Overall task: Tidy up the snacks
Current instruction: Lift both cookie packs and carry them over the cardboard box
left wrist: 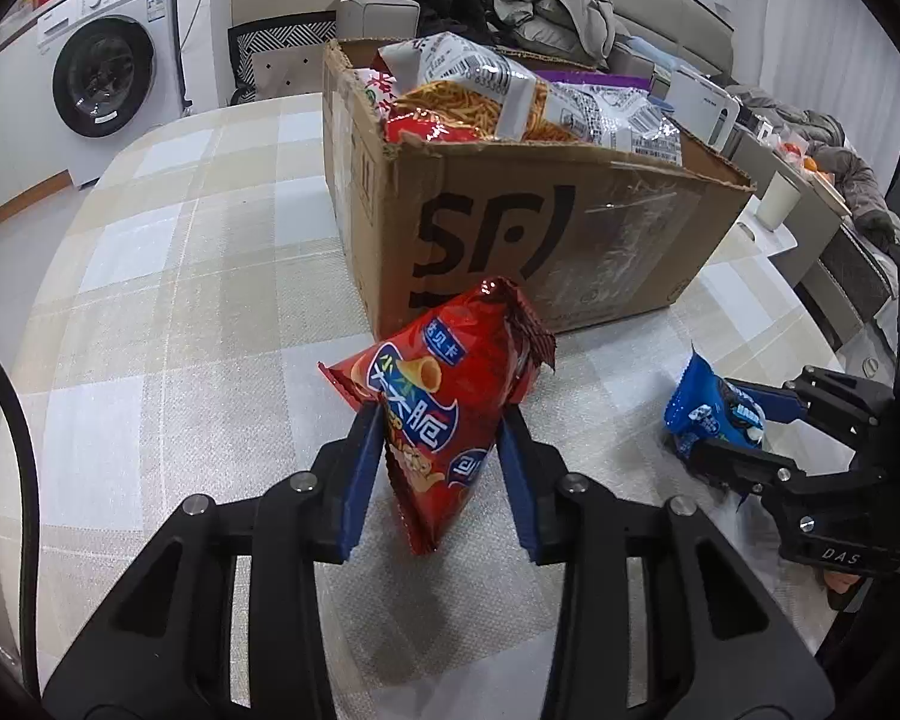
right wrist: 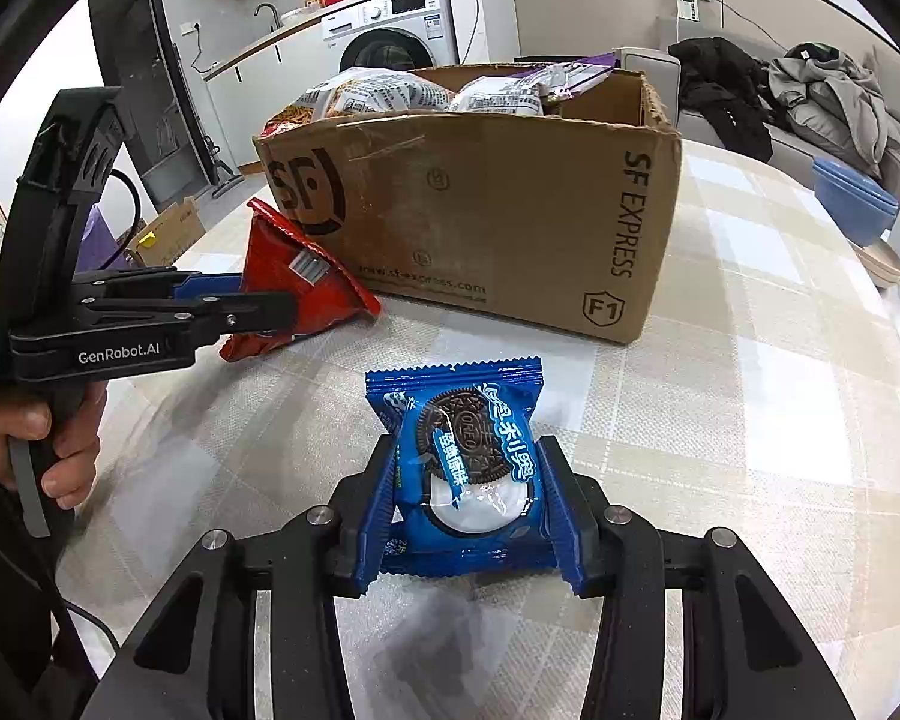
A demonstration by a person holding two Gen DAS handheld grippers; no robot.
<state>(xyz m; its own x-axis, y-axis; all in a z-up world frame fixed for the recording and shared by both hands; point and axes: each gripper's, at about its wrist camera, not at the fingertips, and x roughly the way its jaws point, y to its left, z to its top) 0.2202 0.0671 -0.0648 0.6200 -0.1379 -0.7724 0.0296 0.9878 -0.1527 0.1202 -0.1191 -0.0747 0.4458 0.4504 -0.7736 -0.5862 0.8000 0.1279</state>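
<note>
Both grippers have a snack in hand, so this looks like the pick-up step, with the carry to the box next. The left gripper [left wrist: 441, 414] is clamped on a red chip bag [left wrist: 435, 408]: its blue pads press in on both sides of the bag's lower half, and the bag stands tilted between them, top corner up near the front of the cardboard box [left wrist: 570, 228]. From the right wrist view the same bag [right wrist: 297, 294] seems to rest low against the table [right wrist: 750, 420], just beside the box's left corner, though I cannot tell whether it is lifted clear. The right gripper [right wrist: 471, 483] is clenched on a blue cookie pack [right wrist: 468, 462], its pads squeezing the wrapper's two side edges; the pack lies flat or nearly so over the checked cloth, well in front of the box. A hand [right wrist: 42, 438] grips the left tool's handle. The box is already heaped with bags [left wrist: 480, 96] that rise above its rim, mostly toward its left side. My guess is that the next move calls for raising each snack high enough to pass the torn rim, then setting it where there is room; the right rear of the box looks emptier. The puffy chip bag could slip or crush if pinched harder.
</note>
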